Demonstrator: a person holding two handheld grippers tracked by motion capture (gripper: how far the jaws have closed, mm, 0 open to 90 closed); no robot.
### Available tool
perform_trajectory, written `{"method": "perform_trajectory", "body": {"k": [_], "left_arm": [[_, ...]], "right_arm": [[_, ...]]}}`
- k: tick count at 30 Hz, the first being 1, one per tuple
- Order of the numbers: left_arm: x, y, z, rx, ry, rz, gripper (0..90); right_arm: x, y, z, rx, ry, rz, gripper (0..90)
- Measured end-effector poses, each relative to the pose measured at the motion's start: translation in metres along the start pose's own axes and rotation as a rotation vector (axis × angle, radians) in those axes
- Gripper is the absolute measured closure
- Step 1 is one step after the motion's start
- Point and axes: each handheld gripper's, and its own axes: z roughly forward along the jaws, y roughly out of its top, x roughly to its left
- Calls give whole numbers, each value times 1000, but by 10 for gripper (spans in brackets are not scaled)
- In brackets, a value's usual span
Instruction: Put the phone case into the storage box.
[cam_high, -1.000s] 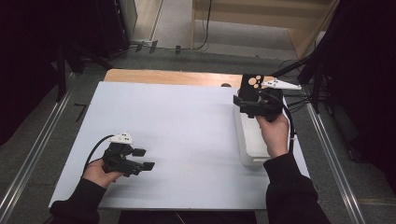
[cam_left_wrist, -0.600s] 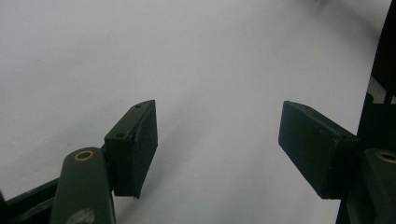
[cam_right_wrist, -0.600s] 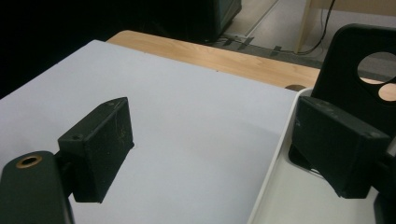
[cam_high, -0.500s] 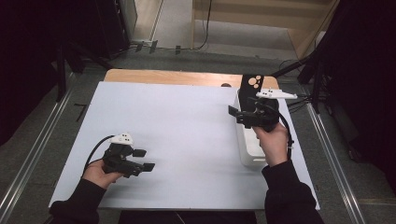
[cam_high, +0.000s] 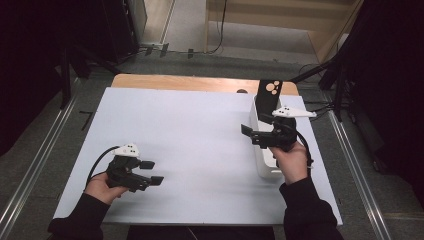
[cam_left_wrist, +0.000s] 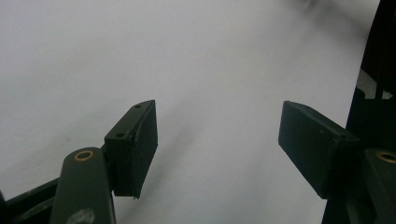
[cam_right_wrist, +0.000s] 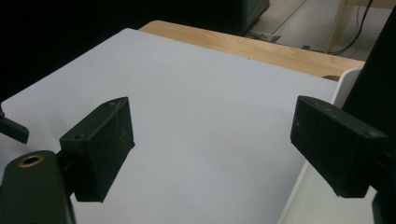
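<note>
The right gripper (cam_high: 248, 135), jaws just narrowed yet apart and empty, is held beside the white tray (cam_high: 261, 162); its rim should be approached squarely. Left gripper (cam_high: 152, 172): jaws apart over the bench (cam_high: 200, 140).

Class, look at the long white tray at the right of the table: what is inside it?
A black card with pale dots stands at the far end of the white tray. The right claw and hand cover much of the interior, so the rest cannot be told.
</note>
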Motion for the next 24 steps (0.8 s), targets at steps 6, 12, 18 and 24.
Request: {"method": "perform_trajectory", "body": {"k": [6,12,18,24], "left_arm": [[-1,0,1,8,-1,6,287],[-1,0,2,10,0,12,287],[-2,0,1,10,0,14,287],[-3,0,2,12,3,15,287]], "right_arm": [[6,-8,2,32,54,-8,119],[16,-18,5,69,91,-55,119],[20,-27,3,74,164,-56,119],[26,-35,-1,102,191,-72,120]]}}
